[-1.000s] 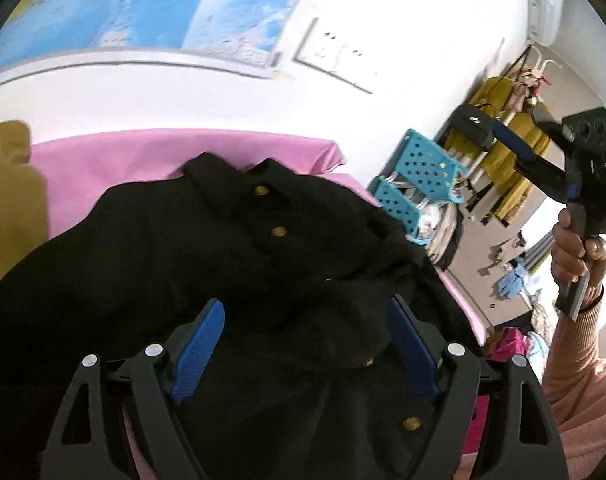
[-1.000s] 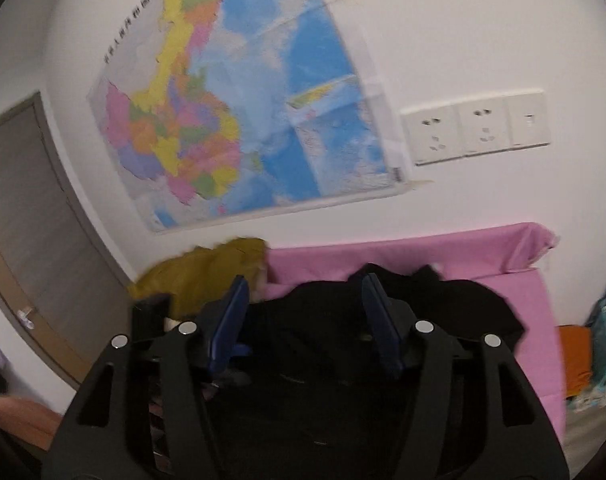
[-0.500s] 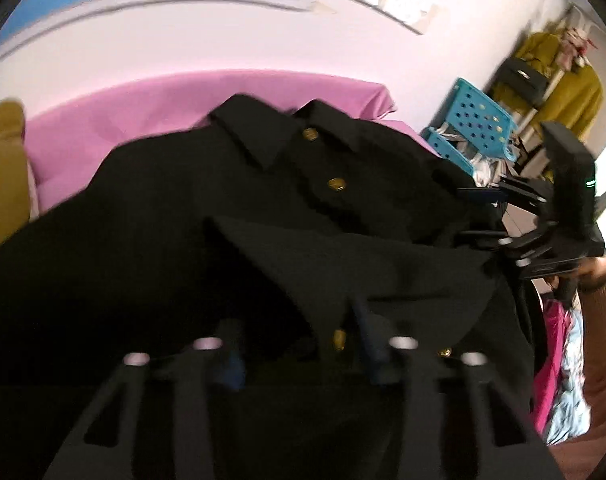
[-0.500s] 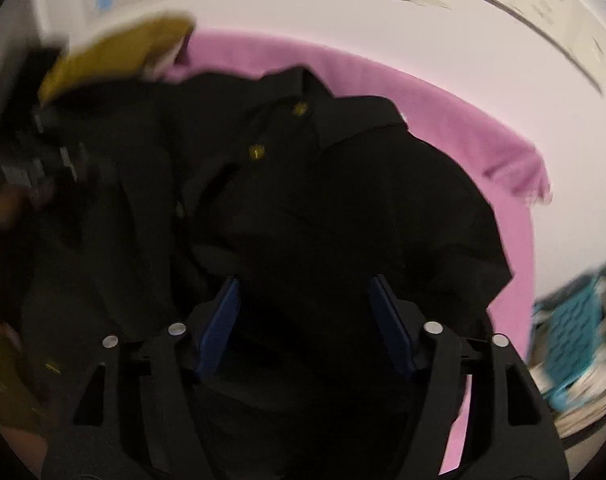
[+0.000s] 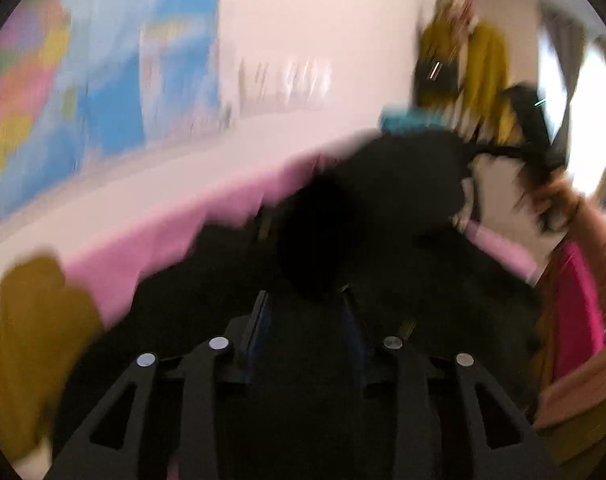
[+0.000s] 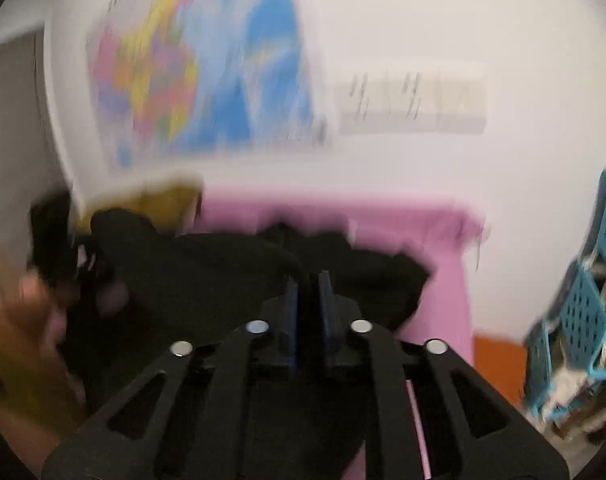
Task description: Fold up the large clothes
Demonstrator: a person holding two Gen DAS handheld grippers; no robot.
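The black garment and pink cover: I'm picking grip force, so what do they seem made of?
Black garment: soft woven cloth, matte; it drapes and bunches in limp folds without shine. The blur hides the weave. Pink cover: thin fabric, matte, hanging with a wrinkled edge at its corner. Both grippers, left and right, look pinched on the garment.

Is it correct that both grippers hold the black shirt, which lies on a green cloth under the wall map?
Not quite: the cloth is pink, not green, as the right wrist view shows. The rest stands: the right gripper and left gripper are closed on the black shirt, under the wall map.
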